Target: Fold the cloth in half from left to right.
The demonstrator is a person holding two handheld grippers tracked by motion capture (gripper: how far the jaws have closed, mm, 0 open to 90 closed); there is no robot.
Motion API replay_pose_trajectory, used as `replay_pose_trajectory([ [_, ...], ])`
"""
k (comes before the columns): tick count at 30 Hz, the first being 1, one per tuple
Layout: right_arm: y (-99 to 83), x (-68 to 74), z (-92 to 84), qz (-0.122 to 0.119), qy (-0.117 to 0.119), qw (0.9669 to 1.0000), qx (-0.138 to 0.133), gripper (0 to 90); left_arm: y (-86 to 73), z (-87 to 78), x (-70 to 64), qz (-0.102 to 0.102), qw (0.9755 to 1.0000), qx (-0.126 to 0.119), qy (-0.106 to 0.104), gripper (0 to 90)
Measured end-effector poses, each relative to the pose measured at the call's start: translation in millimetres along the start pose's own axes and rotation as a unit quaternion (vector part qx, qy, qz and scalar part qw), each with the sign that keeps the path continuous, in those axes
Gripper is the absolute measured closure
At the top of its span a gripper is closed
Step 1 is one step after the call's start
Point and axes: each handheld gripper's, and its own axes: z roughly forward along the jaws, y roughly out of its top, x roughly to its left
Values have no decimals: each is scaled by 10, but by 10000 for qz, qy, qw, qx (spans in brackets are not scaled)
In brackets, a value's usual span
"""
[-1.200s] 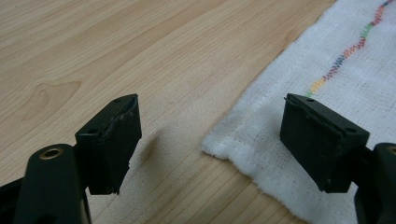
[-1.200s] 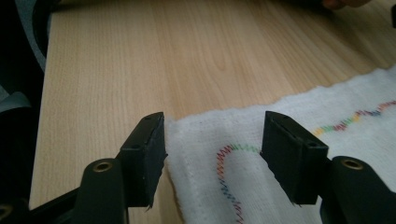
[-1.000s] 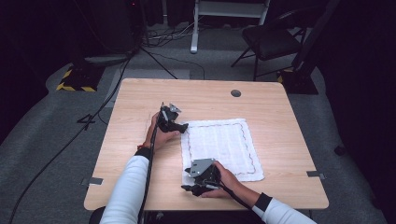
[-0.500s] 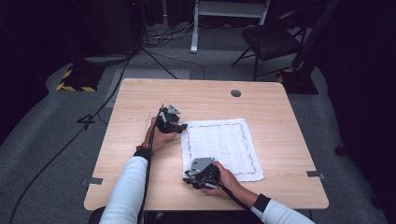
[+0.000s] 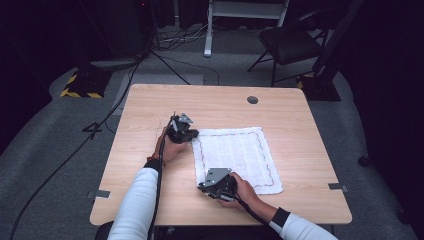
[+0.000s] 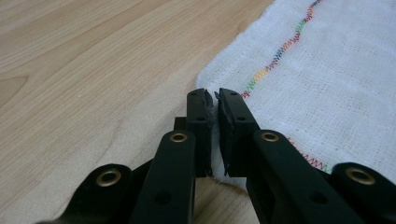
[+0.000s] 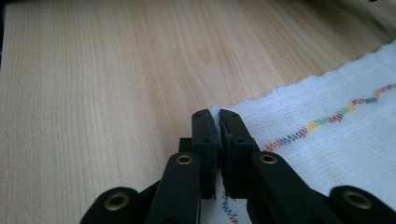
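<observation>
Both jaws just closed: left gripper (image 5: 190,133) and right gripper (image 5: 206,186) each pinch a cloth (image 5: 239,156) corner on the counter (image 5: 300,120).

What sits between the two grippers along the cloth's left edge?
Just the white woven cloth with rainbow stitching, seen in the high view, between left gripper and right gripper.

White stitched cloth (image 5: 235,157) flat on table (image 5: 150,200)

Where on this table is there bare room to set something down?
Bare wood on the table lies beyond the white cloth toward the round grommet, along the right edge, and left of the left gripper. It is crowded at the cloth's left edge, which the right gripper also pinches.
</observation>
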Motion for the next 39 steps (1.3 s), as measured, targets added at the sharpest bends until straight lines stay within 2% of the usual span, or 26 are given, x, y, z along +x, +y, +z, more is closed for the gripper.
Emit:
replay_pose_trajectory([
  [3, 35, 8, -29, -75, -33, 10000, -47, 860, -9, -43, 22, -61, 10000, -9, -13, 842],
  [8, 100, 2, -70, -129, -86, 9998, -115, 862, -14, -127, 36, 13, 10000, -24, 33, 843],
  [9, 136, 9, -56, -147, -89, 9998, -138, 862, -14, -148, 43, 55, 10000, -28, 50, 845],
  [11, 170, 16, -39, -164, -92, 9997, -160, 863, -24, -216, 75, -3, 9999, -77, 92, 846],
  [15, 245, 22, -7, -184, -91, 9995, -232, 863, -39, -275, 111, 8, 9999, -106, 124, 846],
  [22, 326, 20, -26, -176, -158, 9992, -333, 863, -33, -380, 165, -36, 9994, -301, 167, 848],
  [27, 295, -22, -107, -81, -194, 9991, -364, 864, 63, -405, 92, 77, 9989, -433, 185, 849],
  [29, 247, -71, -205, 13, -224, 9988, -427, 864, 147, -371, 33, 138, 9985, -470, 250, 849],
  [31, 205, -110, -296, 112, -239, 9984, -494, 864, 169, -351, 15, 106, 9986, -466, 223, 849],
  [33, 153, -145, -405, 189, -279, 9979, -546, 864, 289, -256, -65, 138, 9984, -508, 195, 849],
  [34, 153, -145, -405, 189, -279, 9979, -546, 864, 289, -256, -65, 138, 9984, -508, 195, 849],
  [36, 83, -183, -540, 252, -350, 9972, -607, 864, 430, -156, -191, 275, 9984, -472, 159, 849],
  [39, 21, -213, -634, 310, -398, 9967, -633, 864, 516, -112, -258, 385, 9981, -450, 163, 849],
])
